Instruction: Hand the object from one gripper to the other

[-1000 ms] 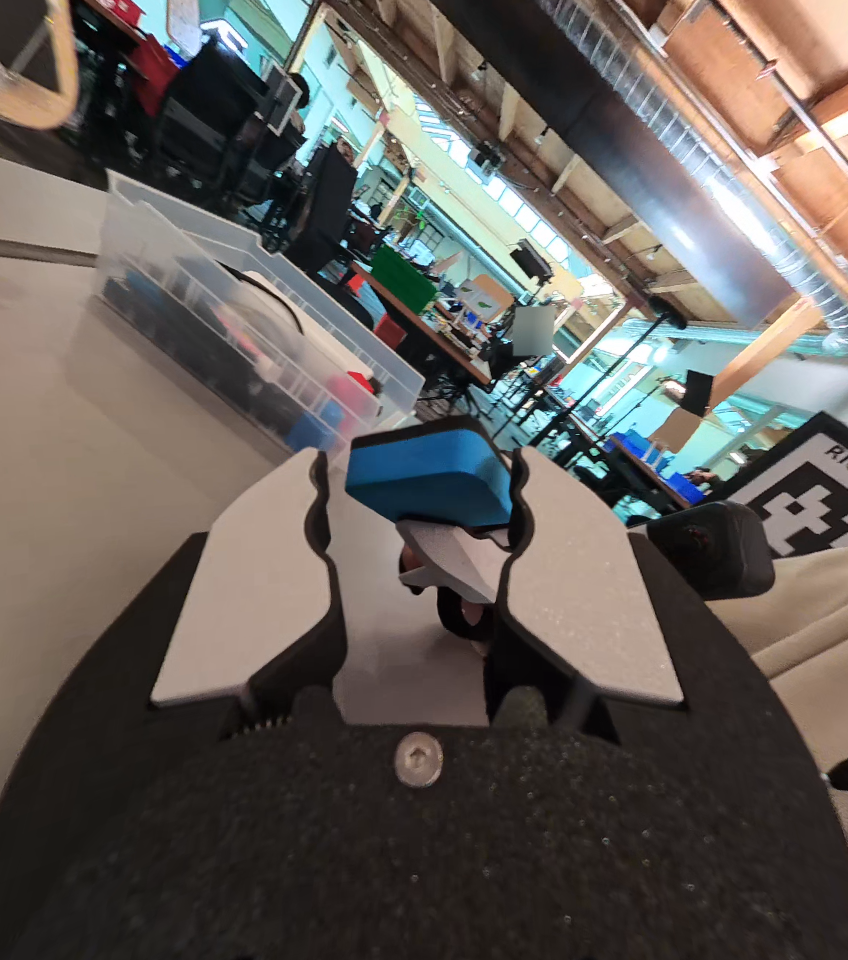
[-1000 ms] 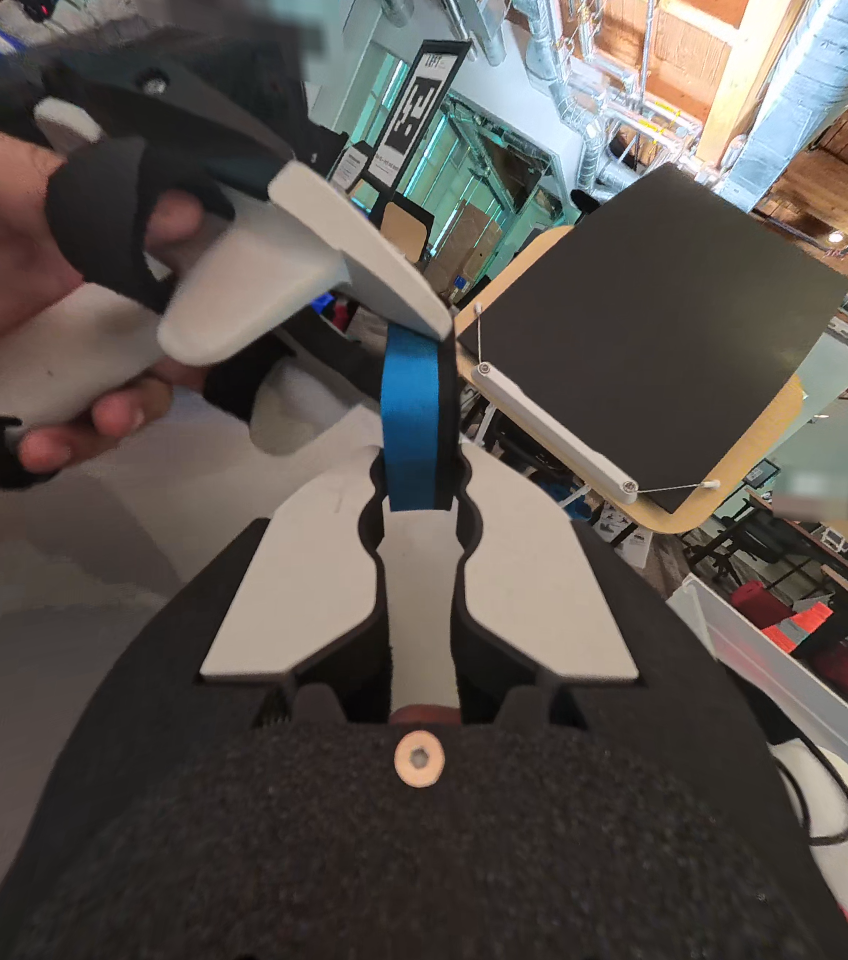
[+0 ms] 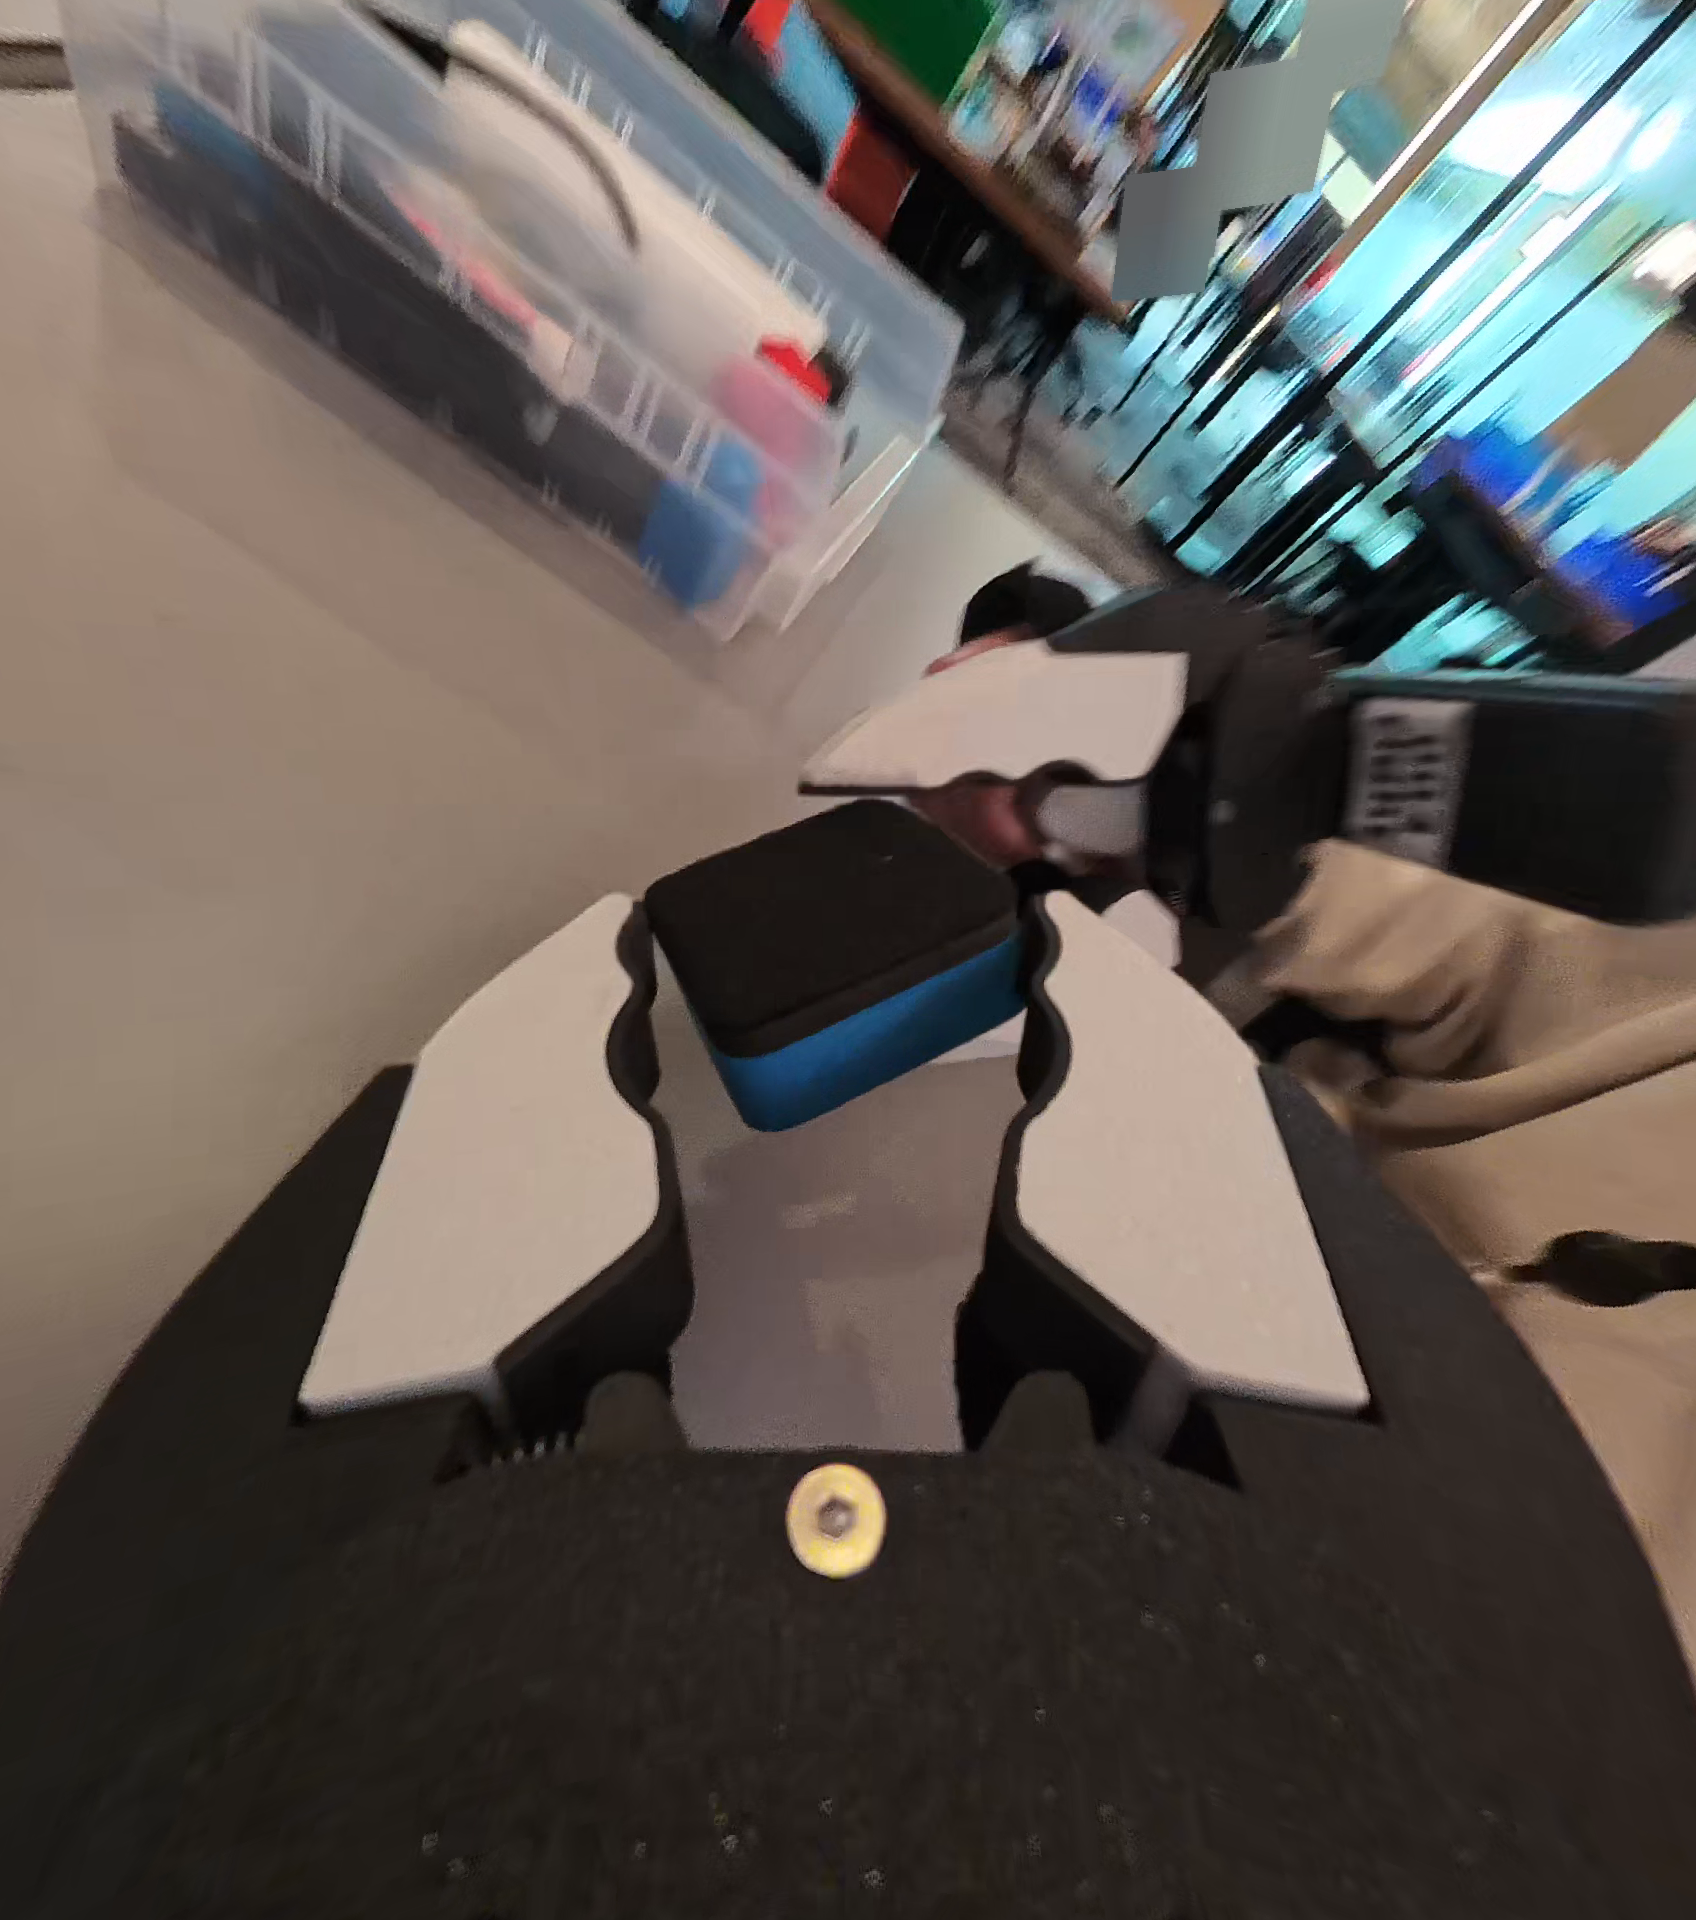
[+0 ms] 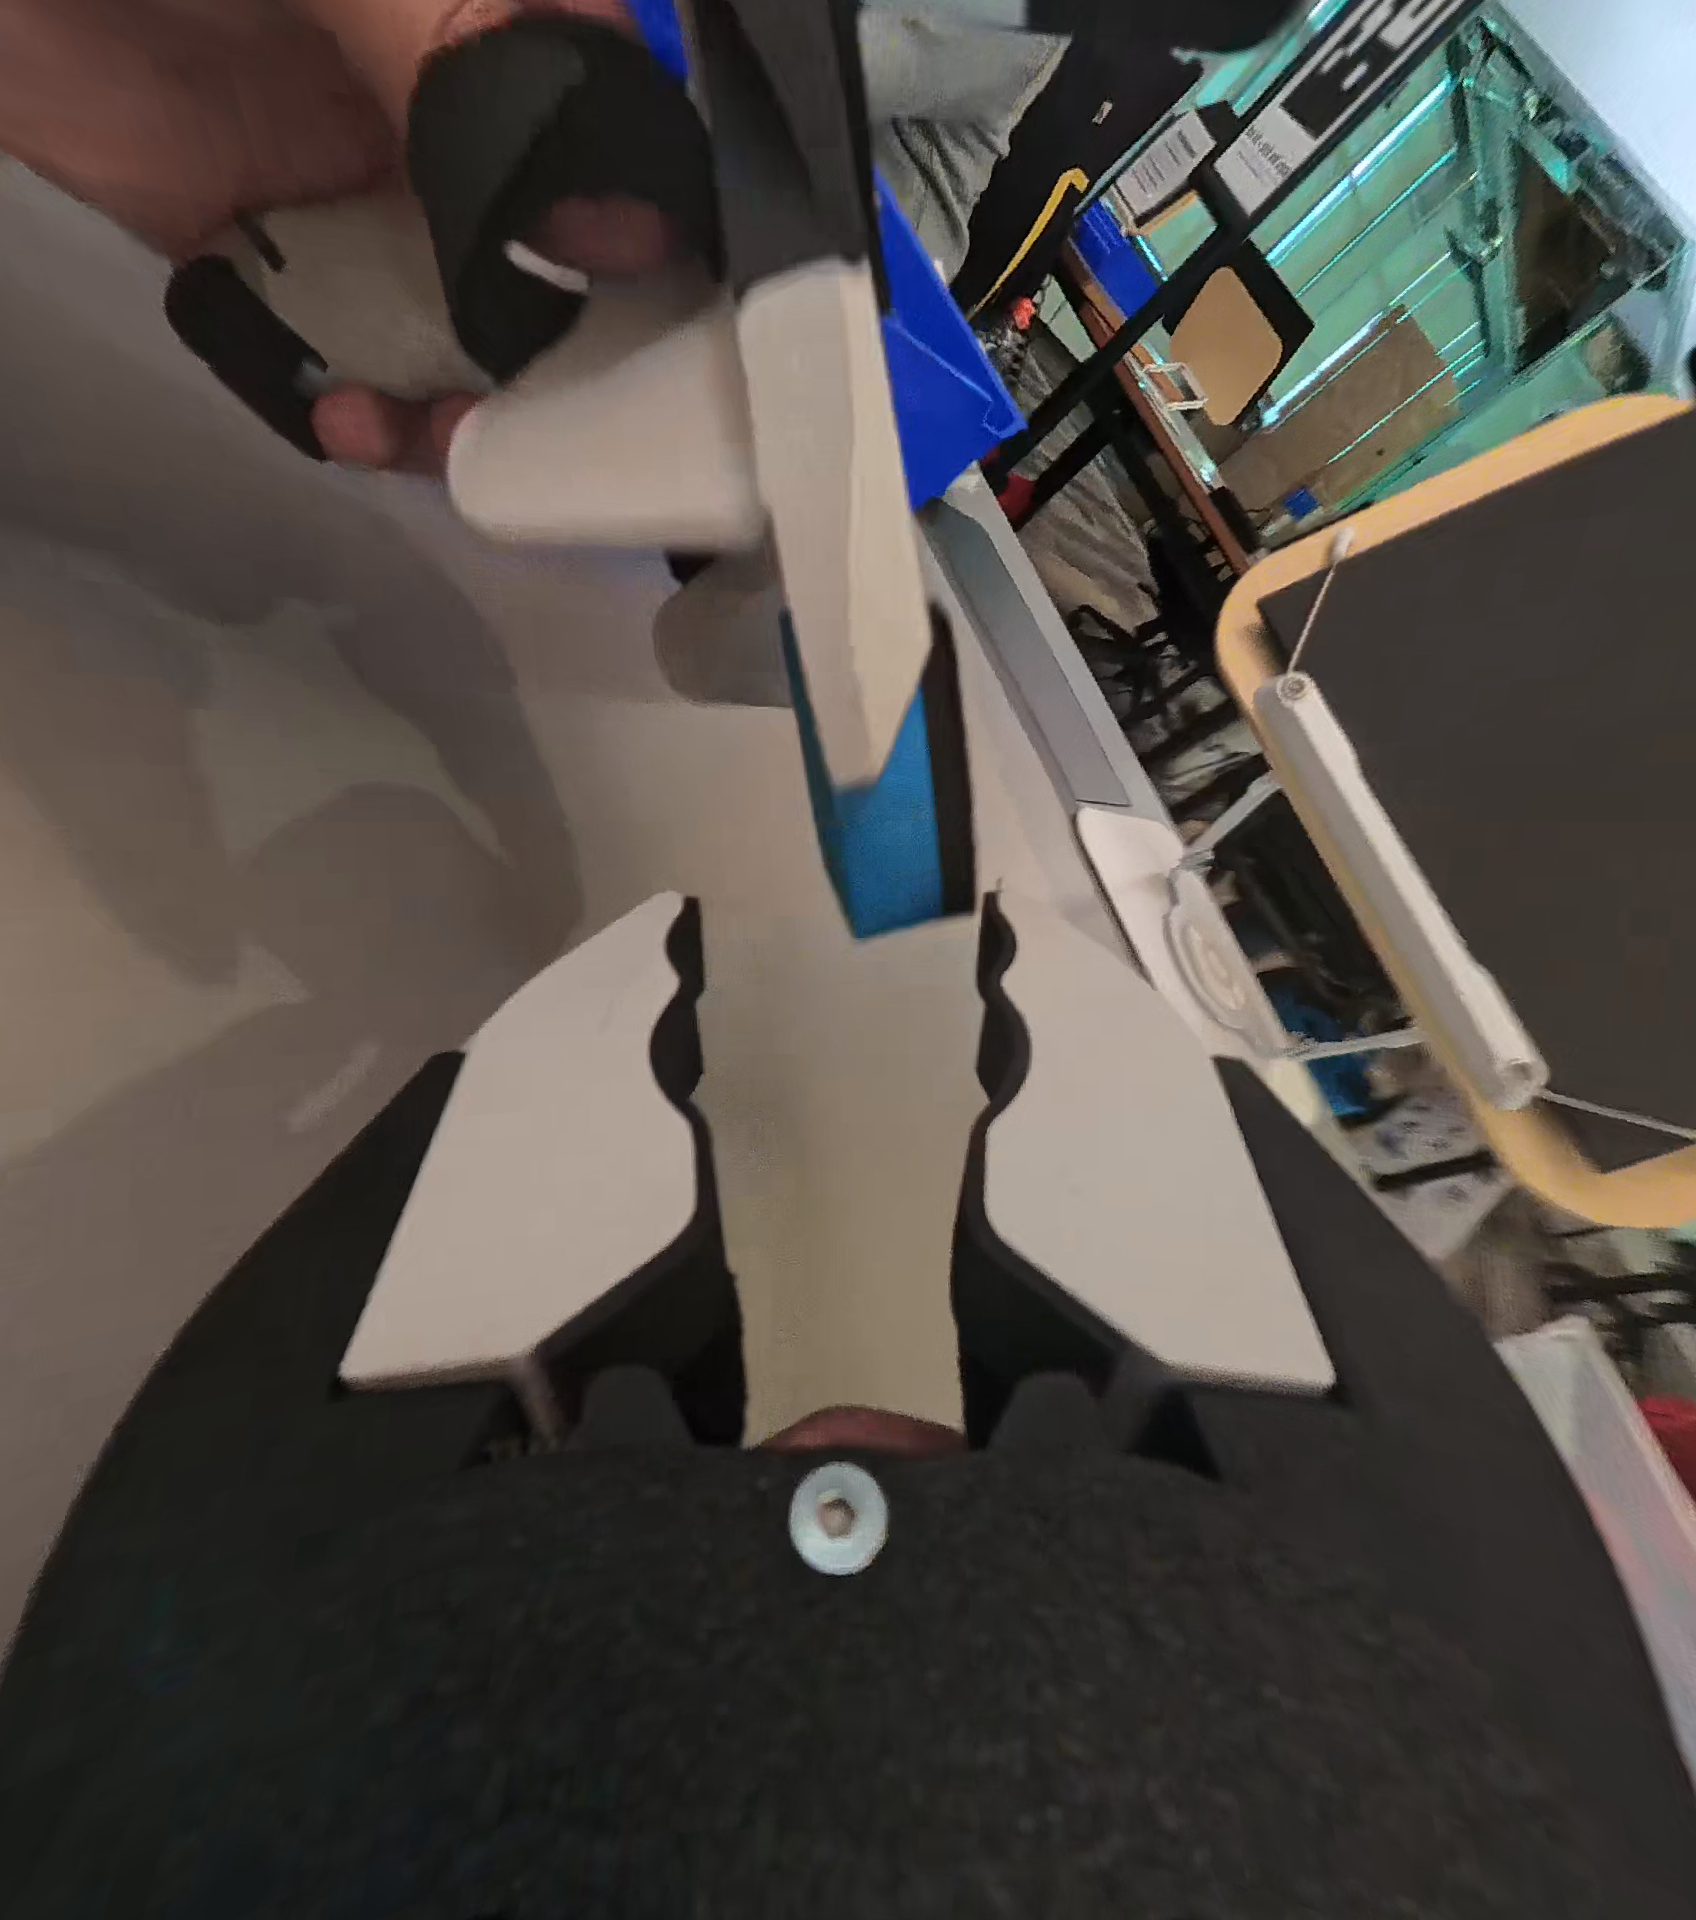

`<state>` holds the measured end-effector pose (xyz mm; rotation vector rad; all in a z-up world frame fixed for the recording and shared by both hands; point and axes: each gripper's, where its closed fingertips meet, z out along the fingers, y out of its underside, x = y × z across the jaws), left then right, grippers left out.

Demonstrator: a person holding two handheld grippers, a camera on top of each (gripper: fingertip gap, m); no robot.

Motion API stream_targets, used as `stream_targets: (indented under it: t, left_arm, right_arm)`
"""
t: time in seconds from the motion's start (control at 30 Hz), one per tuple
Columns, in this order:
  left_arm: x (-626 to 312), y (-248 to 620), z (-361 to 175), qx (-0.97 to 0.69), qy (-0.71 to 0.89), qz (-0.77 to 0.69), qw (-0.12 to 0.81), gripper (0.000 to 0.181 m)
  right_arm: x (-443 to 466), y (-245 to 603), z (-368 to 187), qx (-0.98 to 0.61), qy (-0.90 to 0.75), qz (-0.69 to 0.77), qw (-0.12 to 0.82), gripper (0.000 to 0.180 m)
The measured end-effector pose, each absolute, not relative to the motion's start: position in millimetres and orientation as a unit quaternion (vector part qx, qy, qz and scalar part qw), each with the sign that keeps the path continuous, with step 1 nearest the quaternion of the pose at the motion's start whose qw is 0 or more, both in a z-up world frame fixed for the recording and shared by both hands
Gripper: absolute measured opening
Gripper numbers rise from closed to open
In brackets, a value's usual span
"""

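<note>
The object is a foam block (image 3: 865, 1049) with a blue body and a black top. My left gripper (image 3: 833, 925) is shut on it, one fingertip on each side, and holds it above the table. In the right wrist view the block (image 4: 891, 842) stands on edge under a white finger (image 4: 833, 582) of the left gripper. My right gripper (image 4: 833, 914) is open and empty, with the block just beyond its fingertips and nearer the right one. One white finger (image 3: 1000, 717) of the right gripper shows beyond the block in the left wrist view.
A clear plastic bin (image 3: 511, 312) of mixed items stands on the pale table (image 3: 200, 831) at the far left. A beige sleeve (image 3: 1550, 1091) lies to the right. A hand (image 4: 148, 125) holds the left gripper. A black board with a wooden rim (image 4: 1550, 779) stands to the right. The tips of both grippers are at nearly the same place.
My right gripper opened, let go of the block and drew back. My left gripper now holds the block alone and has tilted down toward the table.
</note>
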<state>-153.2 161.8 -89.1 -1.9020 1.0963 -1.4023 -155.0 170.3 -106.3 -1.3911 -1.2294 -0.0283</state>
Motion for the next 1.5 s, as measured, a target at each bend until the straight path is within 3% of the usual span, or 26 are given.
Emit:
stream_targets:
  t: [0.1,0.23,0.3,0.37,0.5,0.7,0.77,0.83,0.93,1.13,1.33,1.5]
  left_arm:
    - [-161,160,-57,-0.645,0.347,-0.636,0.241,0.067]
    - [-172,158,-24,-0.566,0.292,-0.738,0.223,0.066]
    - [-171,154,-21,-0.551,0.303,-0.744,0.226,0.066]
    - [-166,146,-23,-0.551,0.335,-0.726,0.241,0.067]
    - [-158,134,-31,-0.564,0.408,-0.664,0.274,0.067]
    - [-150,125,-48,-0.572,0.492,-0.574,0.319,0.067]
    - [-148,120,-63,-0.579,0.540,-0.517,0.326,0.067]
    - [-145,115,-71,-0.574,0.574,-0.476,0.338,0.067]
    - [-144,116,-86,-0.585,0.602,-0.422,0.343,0.070]
    - [-148,131,-71,-0.645,0.483,-0.483,0.343,0.088]
    - [-190,145,-71,-0.683,0.300,-0.553,0.371,0.064]
    - [-214,149,-70,-0.704,0.269,-0.522,0.400,0.046]
  right_arm:
    - [-156,163,-104,-0.646,-0.473,0.152,0.579,0.055]
    - [-163,149,-106,-0.722,-0.315,0.476,0.390,0.057]
    - [-169,141,-73,-0.656,-0.191,0.672,0.286,0.060]
    - [-165,144,-53,-0.594,-0.095,0.767,0.222,0.062]
    - [-170,133,-47,-0.552,-0.058,0.821,0.134,0.069]
    - [-172,131,-55,-0.533,-0.023,0.843,0.068,0.064]
    - [-171,132,-58,-0.526,-0.004,0.850,0.043,0.055]
    - [-171,129,-68,-0.534,-0.006,0.845,0.014,0.030]
    - [-170,129,-80,-0.547,0.009,0.837,-0.029,0.025]
    - [-165,141,-89,-0.641,-0.058,0.759,0.099,0.024]
    - [-140,179,-103,-0.759,-0.211,0.477,0.390,0.025]
    - [-75,208,-65,-0.775,-0.268,0.265,0.507,0.025]
